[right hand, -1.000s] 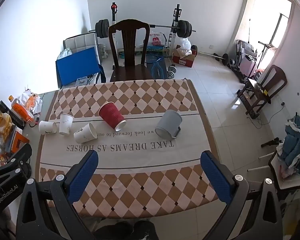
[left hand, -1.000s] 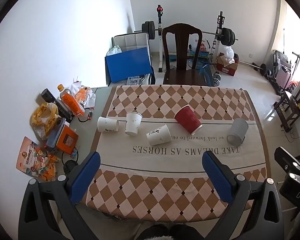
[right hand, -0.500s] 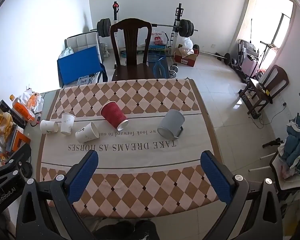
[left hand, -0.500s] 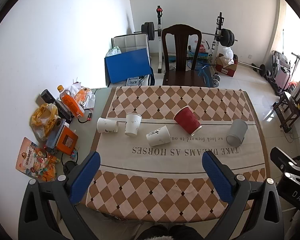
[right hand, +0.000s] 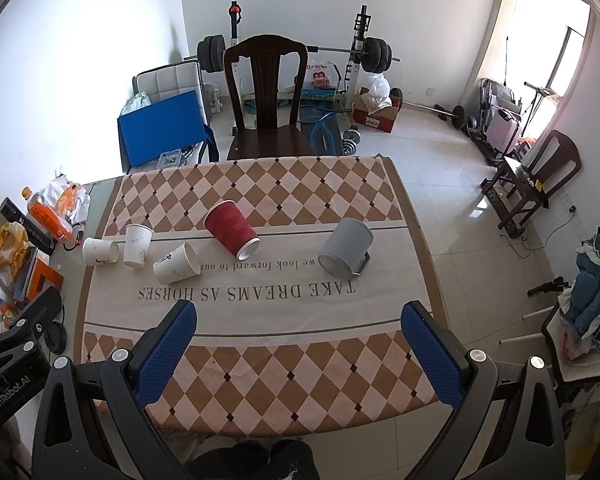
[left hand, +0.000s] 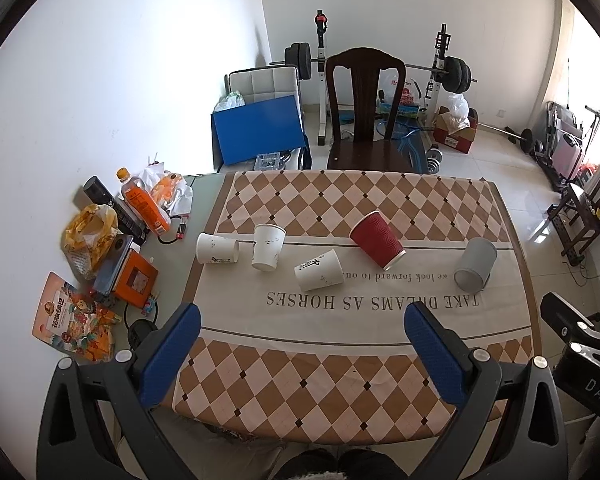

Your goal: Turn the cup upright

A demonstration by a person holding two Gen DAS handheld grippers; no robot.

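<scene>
Hovering over the surface's near edge, both tongs spread empty; the grey cup lies mouth toward me, nearest my right.

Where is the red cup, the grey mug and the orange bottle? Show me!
red cup (right hand: 231, 229), right wrist view, on its ribbed side.
grey mug (right hand: 348, 246), right wrist view, on its side wall.
orange bottle (left hand: 145, 204), left wrist view, on its label.

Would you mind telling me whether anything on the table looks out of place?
Four cups lie tipped on their sides: two white paper cups, the red cup and the grey mug. Only one white cup stands upright. Nothing looks spilled.
</scene>
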